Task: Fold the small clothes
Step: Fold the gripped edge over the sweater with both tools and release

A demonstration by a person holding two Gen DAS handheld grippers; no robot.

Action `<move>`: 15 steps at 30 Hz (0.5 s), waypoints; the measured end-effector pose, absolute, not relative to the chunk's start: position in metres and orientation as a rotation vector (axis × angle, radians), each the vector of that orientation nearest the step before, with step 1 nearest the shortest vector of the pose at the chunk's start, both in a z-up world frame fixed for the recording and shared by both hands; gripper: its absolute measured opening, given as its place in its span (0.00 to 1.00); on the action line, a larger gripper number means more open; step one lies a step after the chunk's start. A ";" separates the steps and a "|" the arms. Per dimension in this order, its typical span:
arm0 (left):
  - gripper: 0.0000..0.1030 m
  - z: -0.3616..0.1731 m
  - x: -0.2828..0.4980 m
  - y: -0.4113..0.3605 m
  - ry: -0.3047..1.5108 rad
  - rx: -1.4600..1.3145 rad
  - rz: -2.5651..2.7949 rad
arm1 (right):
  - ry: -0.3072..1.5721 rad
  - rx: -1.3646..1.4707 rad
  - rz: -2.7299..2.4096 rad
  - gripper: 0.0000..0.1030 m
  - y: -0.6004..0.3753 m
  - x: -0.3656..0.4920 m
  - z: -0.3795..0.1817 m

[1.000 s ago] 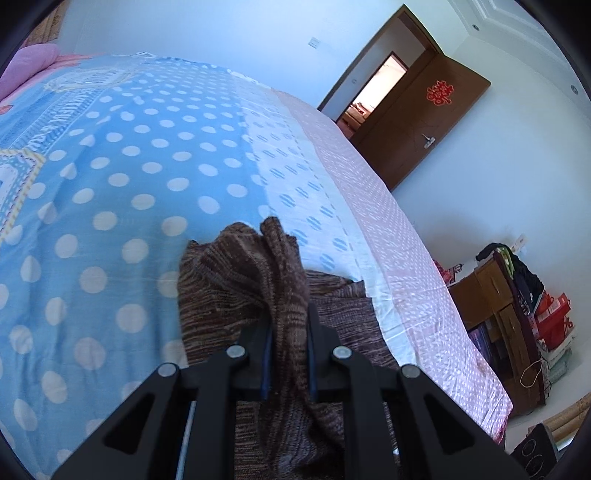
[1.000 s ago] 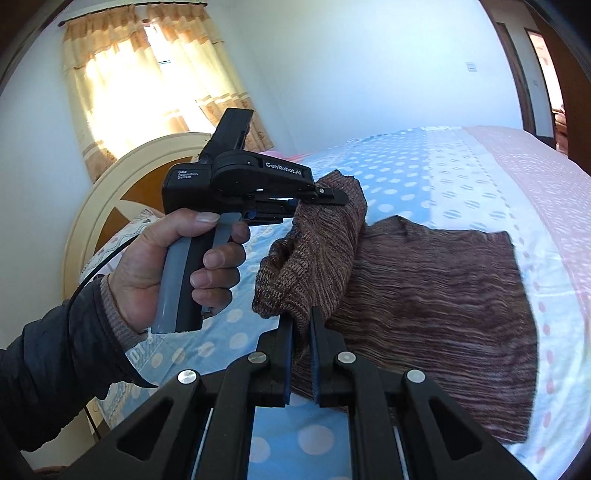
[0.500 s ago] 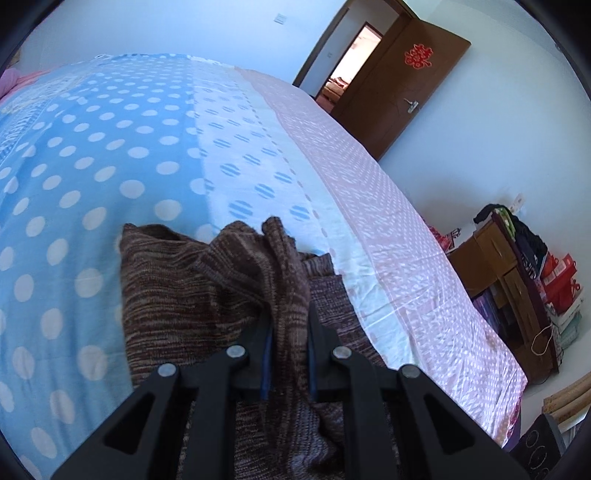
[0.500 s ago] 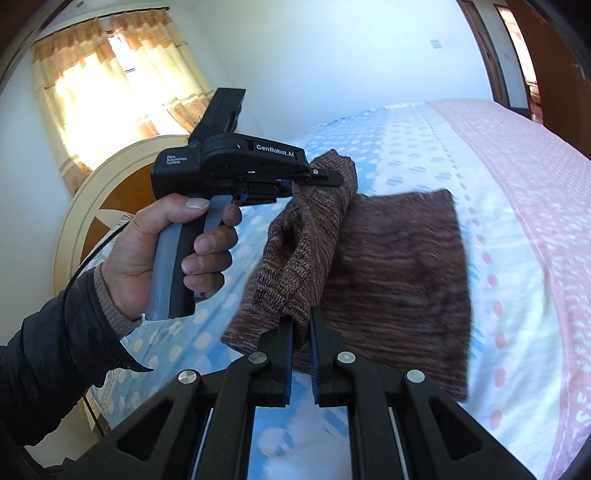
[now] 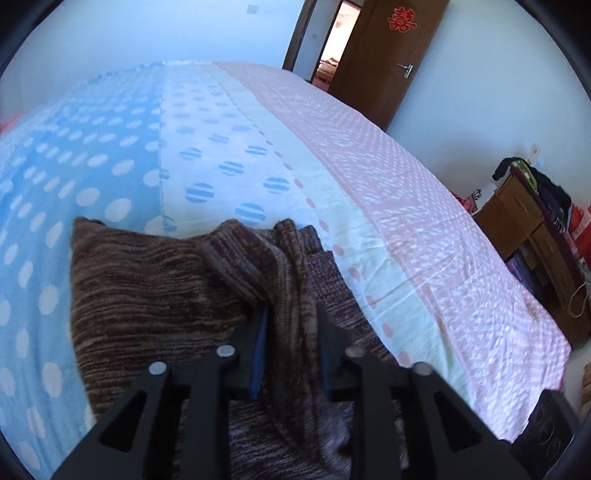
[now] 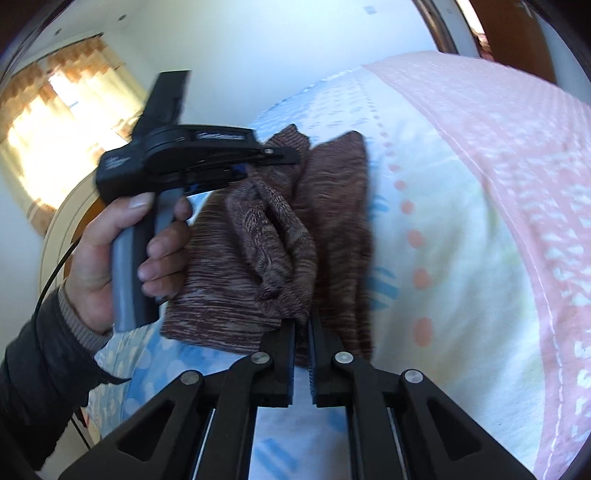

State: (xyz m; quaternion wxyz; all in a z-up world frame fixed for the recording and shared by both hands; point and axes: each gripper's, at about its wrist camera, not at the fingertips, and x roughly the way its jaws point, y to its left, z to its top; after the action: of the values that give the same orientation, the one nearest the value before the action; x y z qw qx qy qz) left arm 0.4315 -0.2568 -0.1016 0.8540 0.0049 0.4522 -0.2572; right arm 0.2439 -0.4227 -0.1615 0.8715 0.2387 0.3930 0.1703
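The brown knit garment (image 5: 155,295) lay on the polka-dot bedspread (image 5: 110,155), on the blue and white part near the pink band, partly folded over itself with a raised ridge of fabric running between your two grippers. Your left gripper (image 5: 291,314) had just been opening its jaws; a fold of the knit still sat between the blue-lined fingers (image 5: 258,343), which stood apart with the fabric loose in the gap rather than squeezed. Your right gripper (image 6: 302,325) had its fingers pressed together, pinching the near edge of the lifted fold, and the cloth rose from there toward the left gripper's tips at the far end of the garment (image 6: 280,236). In the right wrist view your left hand (image 6: 122,258) wrapped the grey handle of that gripper, a dark jacket sleeve (image 6: 33,387) running off to the near left. Beyond the garment the bedspread stretched away toward a white wall; to the far right stood an open brown door (image 5: 384,59) with a red paper cutout (image 5: 402,18), and at the right a wooden cabinet (image 5: 517,206) piled with clothes. A curtained window (image 6: 48,122) glowed at the left of the right wrist view.
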 end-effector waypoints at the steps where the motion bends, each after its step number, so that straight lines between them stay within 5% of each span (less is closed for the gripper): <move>1: 0.45 -0.097 0.426 -0.254 0.924 0.025 -0.533 | 0.823 0.499 0.354 0.05 -0.424 0.245 -0.161; 8: 0.70 -0.092 0.393 -0.209 0.831 0.061 -0.449 | 0.798 0.495 0.333 0.07 -0.431 0.237 -0.156; 10: 0.70 -0.099 0.383 -0.195 0.812 0.096 -0.417 | 0.772 0.490 0.286 0.15 -0.437 0.230 -0.149; 12: 0.70 -0.109 0.375 -0.183 0.801 0.120 -0.384 | 0.705 0.439 0.211 0.43 -0.439 0.223 -0.131; 14: 0.74 -0.123 0.371 -0.175 0.814 0.109 -0.394 | 0.647 0.425 0.213 0.61 -0.437 0.226 -0.115; 15: 0.76 -0.128 0.371 -0.174 0.821 0.102 -0.392 | 0.637 0.418 0.237 0.62 -0.433 0.232 -0.108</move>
State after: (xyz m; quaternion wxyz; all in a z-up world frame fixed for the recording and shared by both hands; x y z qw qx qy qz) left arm 0.3714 -0.1737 -0.1284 0.8970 0.0494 0.3964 -0.1893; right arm 0.2321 -0.4328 -0.1082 0.9214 0.2034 0.3102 0.1154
